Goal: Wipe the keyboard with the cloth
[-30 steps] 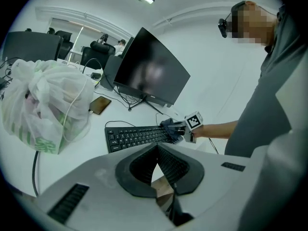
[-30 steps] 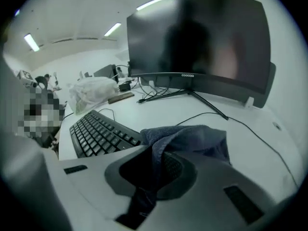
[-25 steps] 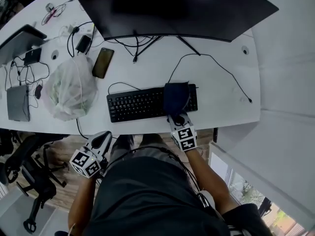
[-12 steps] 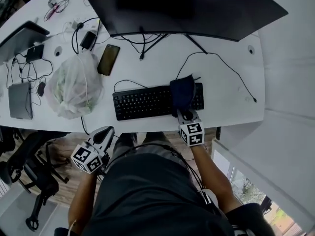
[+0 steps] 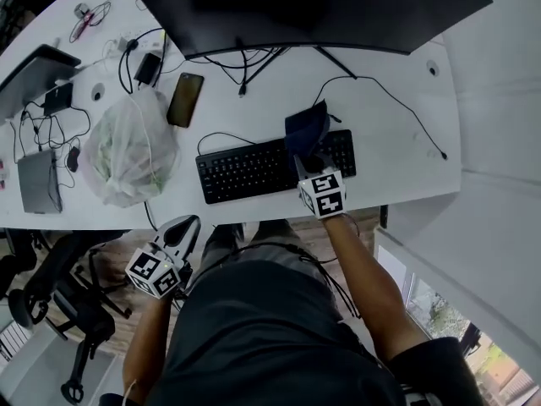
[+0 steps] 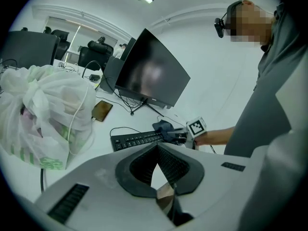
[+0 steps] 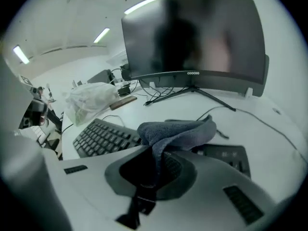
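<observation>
Right claw (image 5: 309,167) pinches the cloth (image 5: 306,129) and has pushed it across the keyboard (image 5: 245,169), at its right part, to the far edge. One stroke seems done; the left keys remain. Left claw (image 5: 181,232), pressed together and empty, hangs on the keyboard's near side.

Dark curved monitor (image 5: 321,7) across the top; white plastic bag (image 5: 127,155) at left centre, phone (image 5: 184,100) just upper right of it; black office chair (image 5: 51,303) at lower left.

Cloth (image 7: 175,131) dark blue, fuzzy terry; keyboard (image 5: 245,169) matt black plastic; desk (image 5: 397,167) smooth white.
</observation>
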A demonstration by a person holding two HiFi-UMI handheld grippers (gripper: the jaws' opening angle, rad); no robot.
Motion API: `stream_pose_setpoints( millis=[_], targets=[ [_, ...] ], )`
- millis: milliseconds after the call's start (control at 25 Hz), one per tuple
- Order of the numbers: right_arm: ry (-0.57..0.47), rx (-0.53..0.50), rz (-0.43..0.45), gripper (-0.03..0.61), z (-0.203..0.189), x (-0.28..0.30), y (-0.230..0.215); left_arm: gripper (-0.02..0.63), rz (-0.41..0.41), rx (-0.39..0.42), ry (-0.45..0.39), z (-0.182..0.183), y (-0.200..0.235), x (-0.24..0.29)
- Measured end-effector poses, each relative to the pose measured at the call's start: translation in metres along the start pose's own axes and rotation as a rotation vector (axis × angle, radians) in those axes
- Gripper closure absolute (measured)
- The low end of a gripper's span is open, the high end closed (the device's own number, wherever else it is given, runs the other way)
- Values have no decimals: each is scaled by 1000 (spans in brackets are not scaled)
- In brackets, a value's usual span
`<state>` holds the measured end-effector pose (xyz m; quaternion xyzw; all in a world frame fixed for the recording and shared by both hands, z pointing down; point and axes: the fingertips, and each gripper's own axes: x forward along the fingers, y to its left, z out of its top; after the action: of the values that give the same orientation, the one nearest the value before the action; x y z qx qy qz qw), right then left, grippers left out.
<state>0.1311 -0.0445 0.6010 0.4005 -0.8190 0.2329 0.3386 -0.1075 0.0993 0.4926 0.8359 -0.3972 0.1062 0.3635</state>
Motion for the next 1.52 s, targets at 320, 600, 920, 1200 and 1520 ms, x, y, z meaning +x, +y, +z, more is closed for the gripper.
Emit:
stream_pose_setpoints(
  millis=[320, 600, 920, 1200, 1520],
  targets=[
    [36, -109, 57, 552, -35, -18, 44, 607, 14, -30, 6, -12, 12, -8],
    [2, 16, 40, 552, -20, -8, 32, 607, -6, -4, 1, -4, 0, -1],
    [-16, -78, 78, 552, -14, -13, 48, 607, -6, -35, 13, -14, 9, -2],
    [-14, 27, 83, 552, -24, -7, 54, 607, -16, -23, 0, -4, 0, 5],
    [-10, -84, 111, 552, -18, -6, 69, 607, -7, -50, 16, -17, 12, -1]
  ],
)
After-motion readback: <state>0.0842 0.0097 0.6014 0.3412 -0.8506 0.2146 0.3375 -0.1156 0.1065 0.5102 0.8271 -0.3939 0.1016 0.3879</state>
